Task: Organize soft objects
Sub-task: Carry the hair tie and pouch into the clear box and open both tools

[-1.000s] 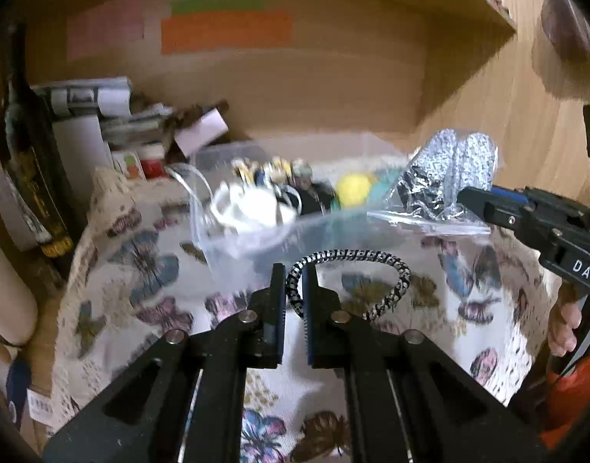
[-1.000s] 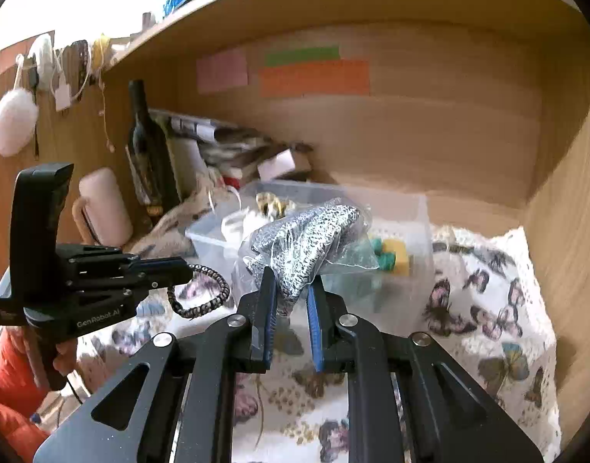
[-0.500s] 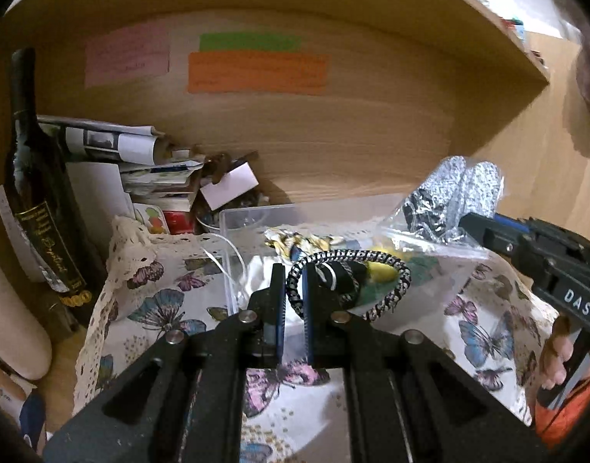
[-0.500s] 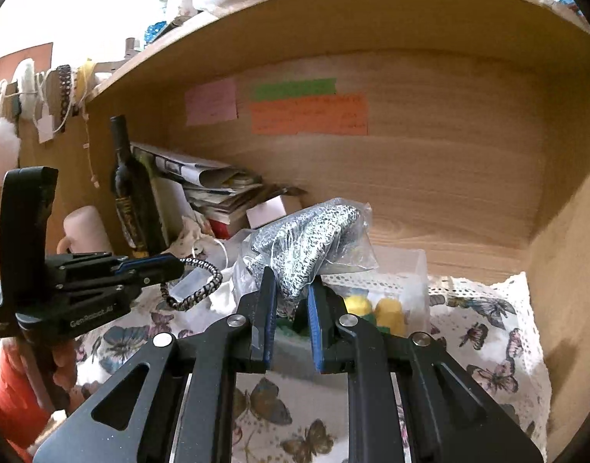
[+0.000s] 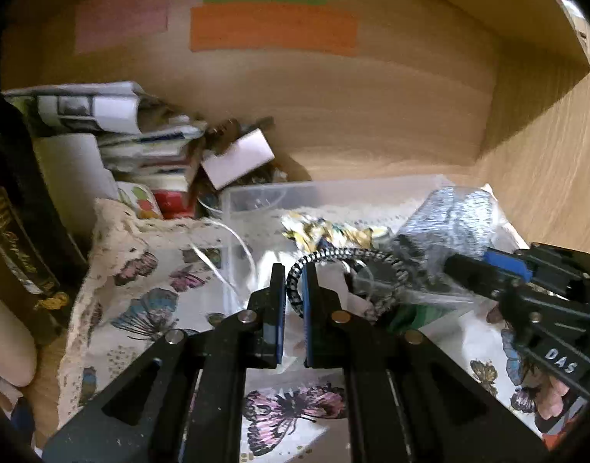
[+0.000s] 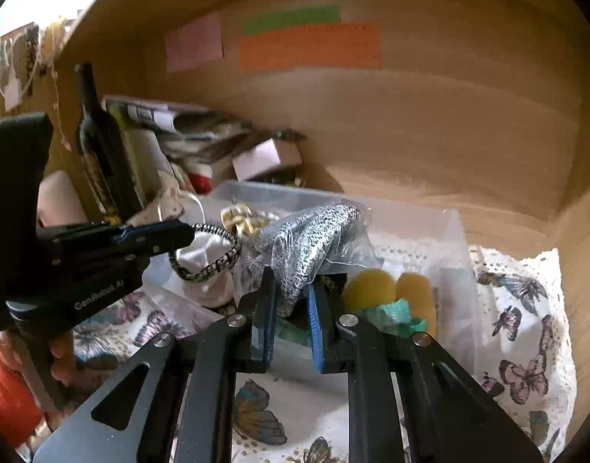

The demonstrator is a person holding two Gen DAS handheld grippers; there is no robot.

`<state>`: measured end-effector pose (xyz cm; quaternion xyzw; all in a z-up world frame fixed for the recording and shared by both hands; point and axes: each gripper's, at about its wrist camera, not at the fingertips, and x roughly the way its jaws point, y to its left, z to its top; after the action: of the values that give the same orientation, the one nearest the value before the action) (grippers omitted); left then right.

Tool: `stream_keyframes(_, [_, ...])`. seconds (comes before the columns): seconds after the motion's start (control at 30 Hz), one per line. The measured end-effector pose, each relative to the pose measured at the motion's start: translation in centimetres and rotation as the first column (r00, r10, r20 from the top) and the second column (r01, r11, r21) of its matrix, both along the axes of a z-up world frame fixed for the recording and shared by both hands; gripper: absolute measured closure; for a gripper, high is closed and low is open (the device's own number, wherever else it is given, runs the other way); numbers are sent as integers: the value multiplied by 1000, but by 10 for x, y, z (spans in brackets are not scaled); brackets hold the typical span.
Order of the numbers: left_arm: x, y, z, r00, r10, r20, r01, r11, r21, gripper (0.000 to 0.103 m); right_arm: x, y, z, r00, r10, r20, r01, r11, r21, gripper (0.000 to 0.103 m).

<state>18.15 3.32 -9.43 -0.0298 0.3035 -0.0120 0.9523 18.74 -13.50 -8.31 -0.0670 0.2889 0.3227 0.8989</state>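
My left gripper (image 5: 294, 274) is shut on a black-and-white braided loop (image 5: 349, 256) and holds it over a clear plastic bin (image 5: 326, 189); the loop also shows in the right wrist view (image 6: 214, 258). My right gripper (image 6: 291, 289) is shut on a clear bag of speckled grey fabric (image 6: 314, 239), held over the same bin (image 6: 455, 231). The bag shows at the right of the left wrist view (image 5: 453, 220). The bin holds yellow soft balls (image 6: 372, 289), a teal piece (image 6: 395, 312), a white soft item (image 6: 202, 258) and a patterned scrunchie (image 5: 333, 231).
The bin sits on a butterfly-print cloth (image 6: 522, 347) inside a wooden shelf. A dark bottle (image 6: 98, 146), stacked papers (image 5: 113, 115) and a small white box (image 5: 237, 158) crowd the back left. Coloured notes (image 6: 310, 46) are on the back wall.
Both grippers have moved forward and down over the bin, still holding the loop and the bag. The two held items are now close together above the bin.
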Motion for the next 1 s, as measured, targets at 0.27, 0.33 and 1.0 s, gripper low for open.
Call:
stream_keyframes(0.27, [1,-4,-4,999,-40,-22,40,999,-1,89,3,2,-5,999,-34,5,35,998,-59,86])
stream_keyframes(0.33, [-1,-3,-3,999,-45,-20,45,999,-5,84,3,3,-6,999,-47,8,48,996,-74,80])
stream_keyframes(1.0, [-71,-8,73,972,-66,225,76,996,-37,56,-56,-35,70,974,-85,210,63,992,106,44])
